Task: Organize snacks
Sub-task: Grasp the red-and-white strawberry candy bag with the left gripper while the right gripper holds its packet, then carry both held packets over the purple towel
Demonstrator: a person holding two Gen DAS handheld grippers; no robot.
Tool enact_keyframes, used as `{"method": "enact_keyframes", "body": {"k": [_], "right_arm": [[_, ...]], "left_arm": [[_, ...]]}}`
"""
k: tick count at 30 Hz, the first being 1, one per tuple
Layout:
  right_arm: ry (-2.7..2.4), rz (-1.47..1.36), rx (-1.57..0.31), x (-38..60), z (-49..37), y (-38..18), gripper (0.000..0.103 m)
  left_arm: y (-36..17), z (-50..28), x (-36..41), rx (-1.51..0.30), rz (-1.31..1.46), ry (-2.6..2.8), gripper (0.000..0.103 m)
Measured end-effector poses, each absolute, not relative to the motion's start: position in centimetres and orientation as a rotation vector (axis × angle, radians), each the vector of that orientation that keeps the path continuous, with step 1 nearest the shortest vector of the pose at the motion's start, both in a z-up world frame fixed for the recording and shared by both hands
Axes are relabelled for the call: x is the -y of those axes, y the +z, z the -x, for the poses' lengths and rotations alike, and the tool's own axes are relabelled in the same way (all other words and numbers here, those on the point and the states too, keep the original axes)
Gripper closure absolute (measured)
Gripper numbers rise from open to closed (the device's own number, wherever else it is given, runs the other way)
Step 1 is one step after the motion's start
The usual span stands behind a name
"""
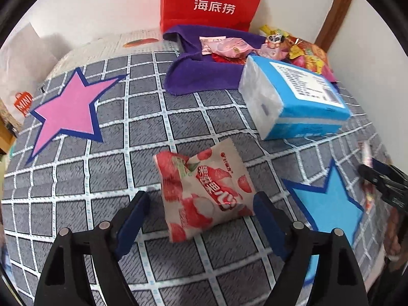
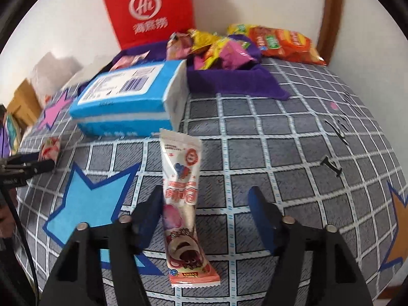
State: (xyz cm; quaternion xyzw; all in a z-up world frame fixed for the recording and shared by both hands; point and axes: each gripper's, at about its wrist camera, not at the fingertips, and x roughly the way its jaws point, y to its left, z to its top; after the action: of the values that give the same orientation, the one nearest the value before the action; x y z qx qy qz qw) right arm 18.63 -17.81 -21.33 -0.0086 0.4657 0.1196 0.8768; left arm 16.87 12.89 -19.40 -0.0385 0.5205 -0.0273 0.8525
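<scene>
Left gripper (image 1: 201,204): jaws spread, strawberry packet (image 1: 204,193) lying loose between them on checked cloth (image 1: 142,117) | Right gripper (image 2: 206,199): jaws spread, long snack bar (image 2: 182,204) resting against left finger, right finger clear.

Strawberry snack pouch (image 1: 204,193) lies flat on the checked cloth; long pink packet (image 2: 182,204) (tilted).

Grey checked bedcover (image 1: 193,117) w/ strawberry snack pkt (image 1: 204,191), blue tissue pack (image 1: 295,99), purple cloth (image 1: 199,74), long pink snack bar (image 2: 181,204).
</scene>
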Motion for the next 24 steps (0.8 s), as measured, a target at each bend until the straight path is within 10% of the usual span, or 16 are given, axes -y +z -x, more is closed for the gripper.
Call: {"method": "enact_keyframes", "body": {"k": [7,11,24], "right_arm": [[0.218,0.045,-0.927,17.2,-17.7,-22.2,0.036],[0.229,0.064,-0.909,16.9,-17.2,-21.9,0.083],[0.266,0.052,-0.851,17.1,-17.0,-16.7,0.084]], "left_arm": [[-20.0,-17.7,-11.4,-1.042,0.014,0.004,0.015],[-19.3,-17.1,-11.9,-1.026,0.032,-0.01,0.06],[-15.9,-15.7,-13.4,-1.027,0.193,-0.132,0.077]]}}
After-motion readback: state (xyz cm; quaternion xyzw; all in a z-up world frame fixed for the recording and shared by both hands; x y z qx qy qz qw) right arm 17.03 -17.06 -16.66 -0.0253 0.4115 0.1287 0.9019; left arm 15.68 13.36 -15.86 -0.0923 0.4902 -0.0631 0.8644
